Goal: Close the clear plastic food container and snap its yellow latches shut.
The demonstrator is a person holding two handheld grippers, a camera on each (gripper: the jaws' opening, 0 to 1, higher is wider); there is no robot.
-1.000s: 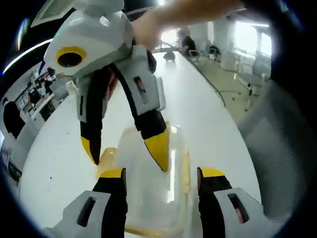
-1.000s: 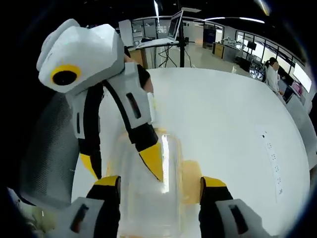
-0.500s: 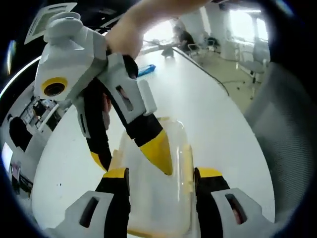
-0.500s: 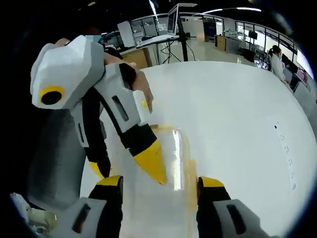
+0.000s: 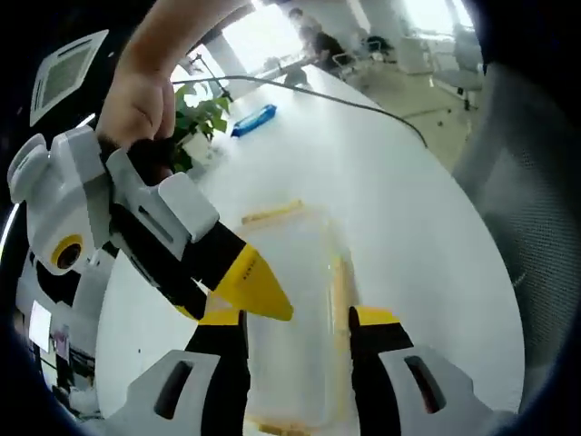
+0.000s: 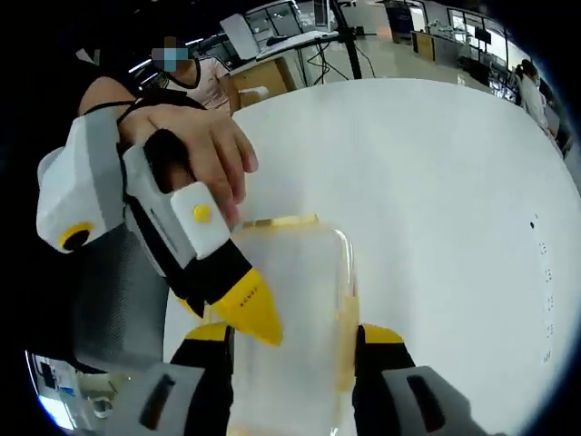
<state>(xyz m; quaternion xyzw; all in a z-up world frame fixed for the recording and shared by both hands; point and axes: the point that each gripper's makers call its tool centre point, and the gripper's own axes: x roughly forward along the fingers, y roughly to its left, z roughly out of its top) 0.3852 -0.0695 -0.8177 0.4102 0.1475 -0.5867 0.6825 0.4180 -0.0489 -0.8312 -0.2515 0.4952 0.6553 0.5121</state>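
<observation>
A clear plastic container (image 5: pixel 295 263) (image 6: pixel 290 272) lies on the white table (image 5: pixel 408 227) (image 6: pixel 436 182), its lid on top. A yellow latch (image 5: pixel 339 282) runs along its right side and another (image 5: pixel 272 213) sits at its far end. My left gripper (image 5: pixel 295 318) stands open, its jaws on either side of the container's near end. My right gripper (image 6: pixel 292 333) is open the same way from the opposite end. Each gripper's yellow tip (image 5: pixel 254 286) (image 6: pixel 250 309) hangs over the lid's left edge in the other's view. A hand (image 5: pixel 141 100) (image 6: pixel 195 145) holds each. I cannot tell whether any jaw touches the container.
A blue packet (image 5: pixel 254 120), a green plant (image 5: pixel 204 113) and a black cable (image 5: pixel 363 107) lie at the table's far end. A grey mesh chair (image 5: pixel 536 227) (image 6: pixel 109 300) stands beside the table. A person (image 6: pixel 204 77) sits behind the left gripper.
Both views tipped down over the container. The facing gripper swung lower and to the left in each view. The gap between each gripper's own jaws has narrowed.
</observation>
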